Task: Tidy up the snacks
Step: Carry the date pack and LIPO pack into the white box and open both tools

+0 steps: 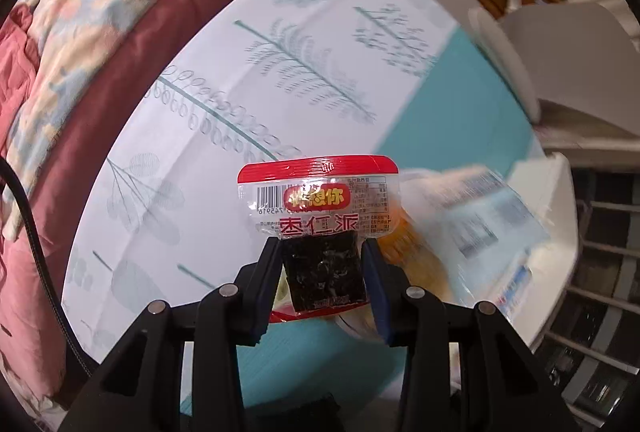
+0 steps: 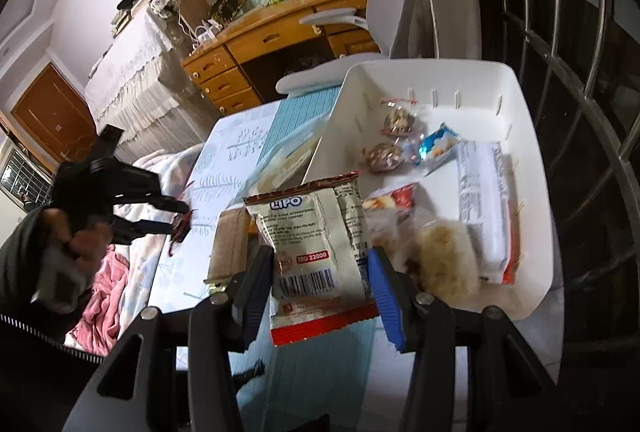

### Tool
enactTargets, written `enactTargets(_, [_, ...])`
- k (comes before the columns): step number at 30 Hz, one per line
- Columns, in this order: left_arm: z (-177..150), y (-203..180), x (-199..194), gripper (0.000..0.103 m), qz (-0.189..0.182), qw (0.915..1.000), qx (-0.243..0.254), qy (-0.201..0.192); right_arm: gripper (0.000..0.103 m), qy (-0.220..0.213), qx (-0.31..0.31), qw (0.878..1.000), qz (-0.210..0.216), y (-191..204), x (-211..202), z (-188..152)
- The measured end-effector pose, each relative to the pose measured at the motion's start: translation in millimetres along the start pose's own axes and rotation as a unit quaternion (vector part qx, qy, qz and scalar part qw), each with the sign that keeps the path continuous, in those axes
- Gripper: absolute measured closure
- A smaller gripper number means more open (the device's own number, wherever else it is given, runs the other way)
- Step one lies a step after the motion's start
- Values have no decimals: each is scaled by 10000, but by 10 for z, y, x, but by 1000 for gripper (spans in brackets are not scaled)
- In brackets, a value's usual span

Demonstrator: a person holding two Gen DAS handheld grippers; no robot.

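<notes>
- Left claw (image 1: pixel 322 252) sits closest to its camera, clenched on a red-topped snack packet (image 1: pixel 319 192); the black fingers (image 1: pixel 266 284) press the dark block inside from both sides.
- Packet stands upright in the grip, held above the surface (image 1: pixel 224 136), long axis running away from the camera. Red sealed end is farthest out; the printed characters read upside down in this view.
- Lower end of this packet is cut off behind the claw frame. Wrappers to its right are smeared by blur; their labels cannot be read.
- Right claw (image 2: pixel 322 272) grasps a cream biscuit packet (image 2: pixel 316 256) marked LIPO, blue pads at both side edges. Packet is lengthwise away from the camera, brown end far, red end near, barcode facing up.
- Biscuit packet hangs just left of the white bin (image 2: pixel 472 80), partly overlapping its near corner.
- Bin holds several small wrapped snacks (image 2: pixel 420 152) and a long white packet along its right wall; the near items are blurred.
- In the right wrist view the left claw shows at far left in the person's hand (image 2: pixel 76 240), its packet a dark red smear.
</notes>
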State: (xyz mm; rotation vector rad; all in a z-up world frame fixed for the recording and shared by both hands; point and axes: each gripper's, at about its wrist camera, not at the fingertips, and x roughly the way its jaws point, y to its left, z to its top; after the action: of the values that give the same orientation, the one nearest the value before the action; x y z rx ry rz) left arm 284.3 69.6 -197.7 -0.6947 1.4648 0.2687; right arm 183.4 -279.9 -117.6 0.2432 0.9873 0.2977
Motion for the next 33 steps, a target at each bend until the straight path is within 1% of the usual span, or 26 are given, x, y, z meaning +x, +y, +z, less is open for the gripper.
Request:
enactTargets(3, [-153,-171,-198,64,-142,9996,254,-44,54,-114,25,9999,-20,-116,-35,57])
enactTargets(6, [-305,-395,-351,64,-438,9980,454,-20,54,-220,89,9997,-14,-238,-66,120])
enactTargets(9, [-413,-616,-422,64,-631,9959,641,36,54,-304,140,9994,-11,-336,-95,163])
enactTargets(11, [-491,-808,-458,64,-705,9938,864,6,54,-363,185,9992,-6,-395,-116,182])
enactTargets(16, [-689,-1289,-501,64,-947,9850,1441,-1,54,-451,363,9983,32,-548,-146,220])
enactTargets(18, [-751,-1446,-483,63,-948,9820,1631,-12,54,-457,414,9981,38,-603,-159,225])
enactTargets(20, [-838,-1628,-468,63,-932,9778,1877,-37,54,-458,470,9978,56,-659,-168,215])
enactTargets(24, [-1010,-1958,-406,63,-1039,9668,2334,-7,53,-420,598,9972,156,-750,-151,185])
enactTargets(28, [-1141,-2170,-345,63,-1153,9587,2601,35,52,-313,788,9961,246,-809,-115,164])
enactTargets(29, [-1158,-2204,-333,60,-1160,9575,2643,26,52,-281,809,9960,250,-810,-105,160])
enactTargets(31, [-1202,-2268,-331,48,-1169,9546,2741,15,52,-218,862,9956,282,-821,-84,144])
enactTargets(32, [-1219,-2290,-344,40,-1164,9533,2787,-5,52,-184,894,9954,299,-823,-73,136])
enactTargets(33, [-1232,-2310,-355,38,-1165,9519,2833,-36,51,-150,921,9951,314,-820,-64,125])
